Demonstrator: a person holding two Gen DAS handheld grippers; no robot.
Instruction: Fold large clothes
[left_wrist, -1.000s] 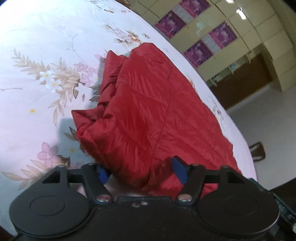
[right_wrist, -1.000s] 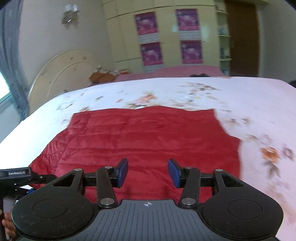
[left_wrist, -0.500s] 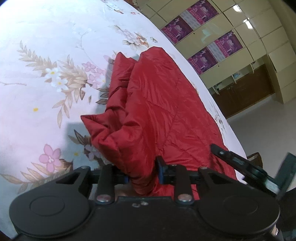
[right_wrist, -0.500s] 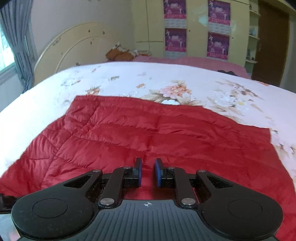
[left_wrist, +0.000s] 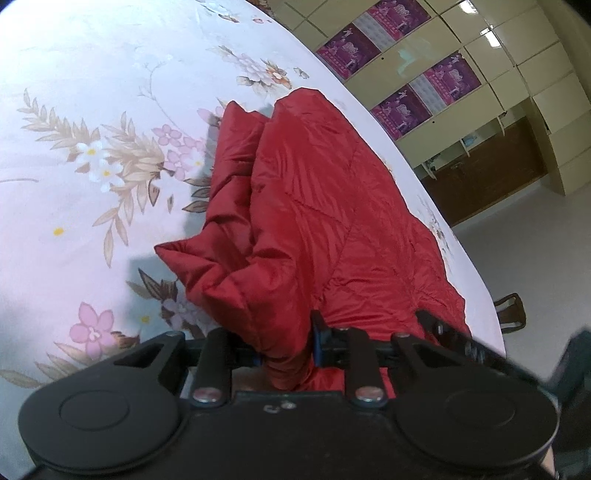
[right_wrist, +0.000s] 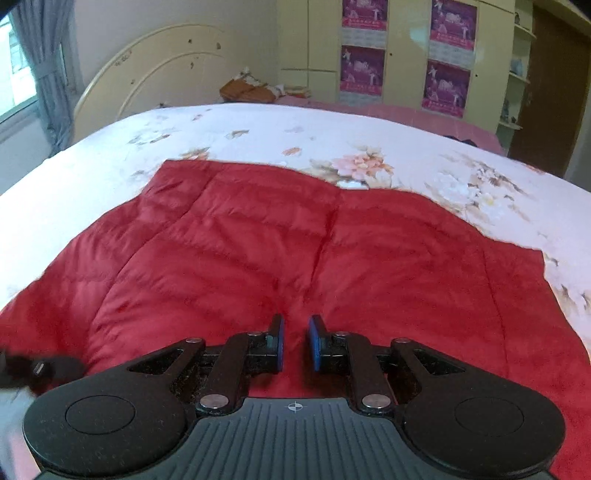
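Note:
A large red quilted garment (right_wrist: 277, 251) lies spread on a floral bedspread (right_wrist: 332, 133). In the left wrist view the garment (left_wrist: 325, 206) is bunched and lifted at its near corner. My left gripper (left_wrist: 286, 347) is shut on that near edge, with red fabric pinched between its blue pads. My right gripper (right_wrist: 295, 343) is nearly closed on the garment's near edge, with a narrow strip of red fabric showing between its pads. The other gripper shows as a dark blur at the lower left of the right wrist view (right_wrist: 40, 369).
The bedspread (left_wrist: 92, 147) stretches left of the garment. A cream headboard (right_wrist: 155, 74) and a pile of clothes (right_wrist: 251, 90) stand at the far end. Wardrobes with purple posters (right_wrist: 406, 55) line the wall. A chair (left_wrist: 511, 314) stands on the floor beyond the bed's edge.
Both grippers closed from open onto the garment's near edge. The left one has lifted its corner, bunching the fabric. The right one moved in lower and closer over the garment.

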